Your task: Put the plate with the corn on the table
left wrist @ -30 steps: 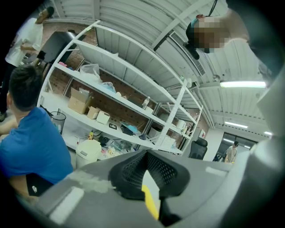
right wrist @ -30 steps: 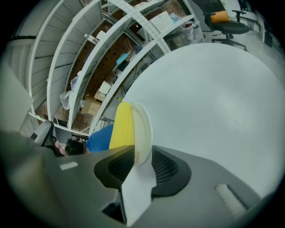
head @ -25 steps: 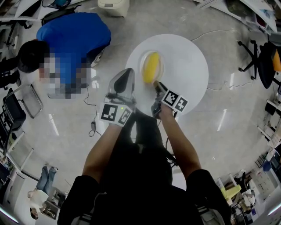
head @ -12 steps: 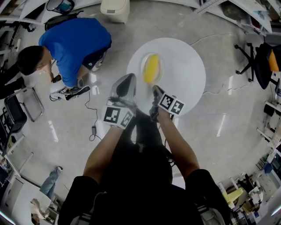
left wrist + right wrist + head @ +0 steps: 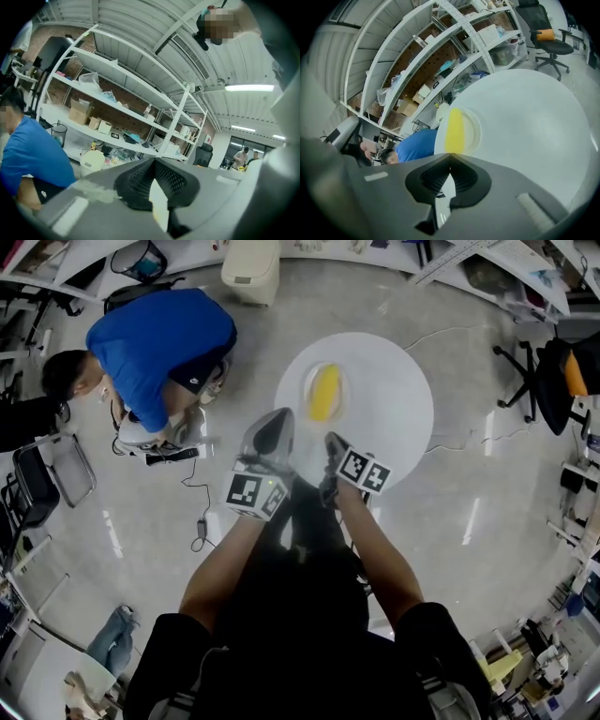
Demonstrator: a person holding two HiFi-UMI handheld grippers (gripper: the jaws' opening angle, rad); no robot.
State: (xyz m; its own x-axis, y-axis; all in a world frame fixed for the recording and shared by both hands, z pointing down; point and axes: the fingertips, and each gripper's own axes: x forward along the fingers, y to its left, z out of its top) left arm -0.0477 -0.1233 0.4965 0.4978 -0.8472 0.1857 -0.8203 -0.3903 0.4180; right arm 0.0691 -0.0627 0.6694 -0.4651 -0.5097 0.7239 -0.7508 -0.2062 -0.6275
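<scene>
Glossy grey workshop floor surrounds a round white table, where the plate carrying the yellow corn sits flat, left of the tabletop's centre. The right gripper hangs over the table's near edge, apart from the plate; its jaws have just been closing and now meet with nothing between them. The left gripper, beside it at the table's rim, also has its jaws together and empty, aimed toward the storage shelves. A person in a blue shirt crouches on the floor nearby. Placement appears complete, with the plate resting free of both tools. What remains, by this reading, is only to draw both grippers clear without nudging the plate.
</scene>
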